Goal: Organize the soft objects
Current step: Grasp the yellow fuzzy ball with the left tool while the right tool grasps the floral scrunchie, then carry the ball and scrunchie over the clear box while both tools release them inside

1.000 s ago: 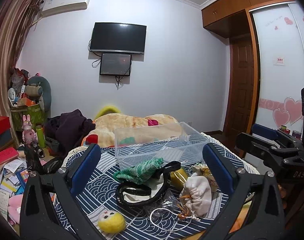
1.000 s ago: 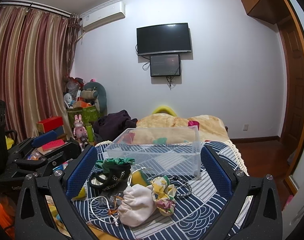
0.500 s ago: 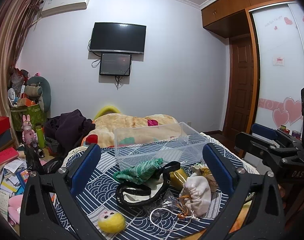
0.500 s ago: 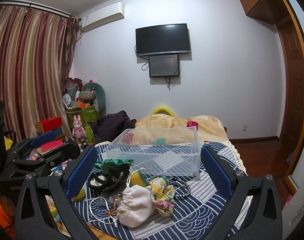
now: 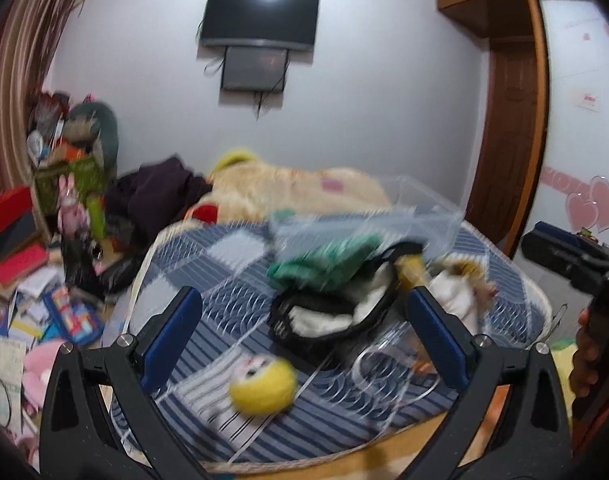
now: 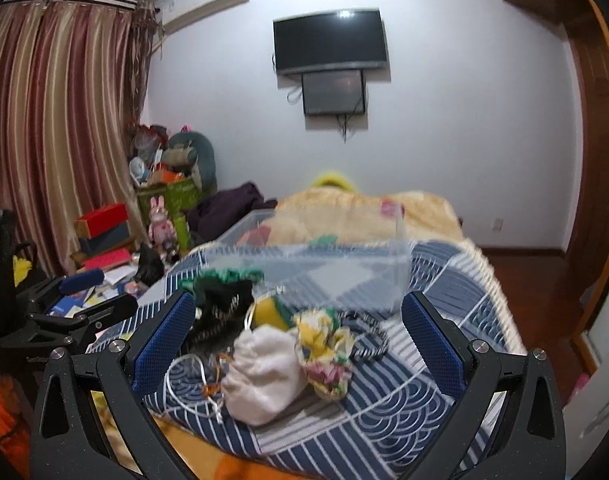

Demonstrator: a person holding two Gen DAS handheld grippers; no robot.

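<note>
Soft things lie on a blue patterned cloth (image 5: pixel 232 276) in front of a clear plastic bin (image 6: pixel 328 268). In the left wrist view I see a yellow plush ball (image 5: pixel 262 386), a green cloth (image 5: pixel 328 264) and a black-and-white bag (image 5: pixel 336 312). My left gripper (image 5: pixel 300 336) is open and empty, above and just short of the ball. In the right wrist view a white pouch (image 6: pixel 264 372) and a floral scrunchie (image 6: pixel 324 344) lie between the fingers of my open, empty right gripper (image 6: pixel 298 344). Both views are blurred.
A beige blanket (image 6: pixel 364 212) covers the bed behind the bin. Books, boxes and toys litter the floor at the left (image 5: pixel 28 280). A white cord (image 6: pixel 192 388) lies by the pouch. The other gripper shows at the right edge (image 5: pixel 572 260).
Both cameras have tipped down and moved closer to the pile, with motion blur. The left view has shifted toward the yellow ball. Both grippers stay open.
</note>
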